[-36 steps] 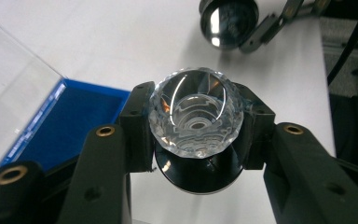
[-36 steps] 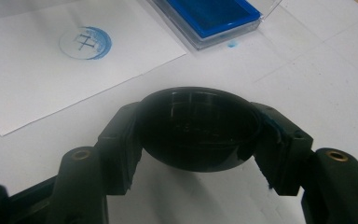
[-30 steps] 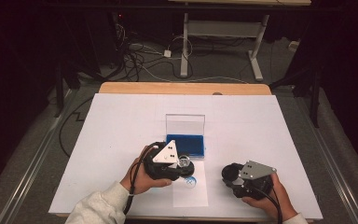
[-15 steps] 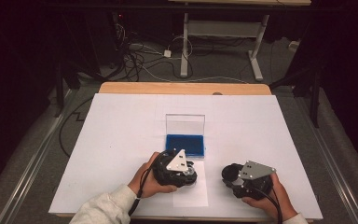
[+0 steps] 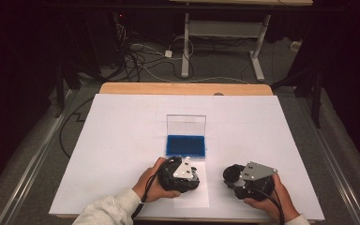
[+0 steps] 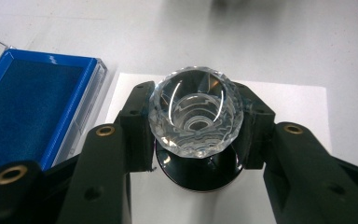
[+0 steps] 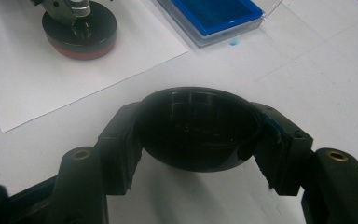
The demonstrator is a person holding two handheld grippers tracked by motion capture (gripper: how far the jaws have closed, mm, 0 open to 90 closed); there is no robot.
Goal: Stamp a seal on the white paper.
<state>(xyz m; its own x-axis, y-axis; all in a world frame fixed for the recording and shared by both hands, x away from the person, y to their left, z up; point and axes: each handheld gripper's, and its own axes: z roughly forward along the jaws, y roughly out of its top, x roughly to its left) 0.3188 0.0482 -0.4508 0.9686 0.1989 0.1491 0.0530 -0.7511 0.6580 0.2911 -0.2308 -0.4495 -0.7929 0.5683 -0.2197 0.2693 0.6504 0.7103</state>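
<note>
The left hand-held gripper [image 6: 193,154] clamps a stamp [image 6: 193,119] by its faceted knob, base down on the paper [image 6: 284,107] beside the blue ink pad [image 6: 25,112]. The right hand-held gripper [image 7: 198,154] grips the black cap [image 7: 198,133] just above the surface [image 7: 317,74]. If the knob slips in the jaws, the stamp could tilt and smear the print.

A stamp with a faceted clear crystal knob [image 6: 193,114] stands upright on its round black base [image 6: 198,175], pressed down on a sheet of white paper [image 6: 279,107] just beside an open blue ink pad case [image 6: 25,105]. A glossy black dome-shaped cap [image 7: 198,133], its hollow side facing up, sits well apart to the right above the white table.
</note>
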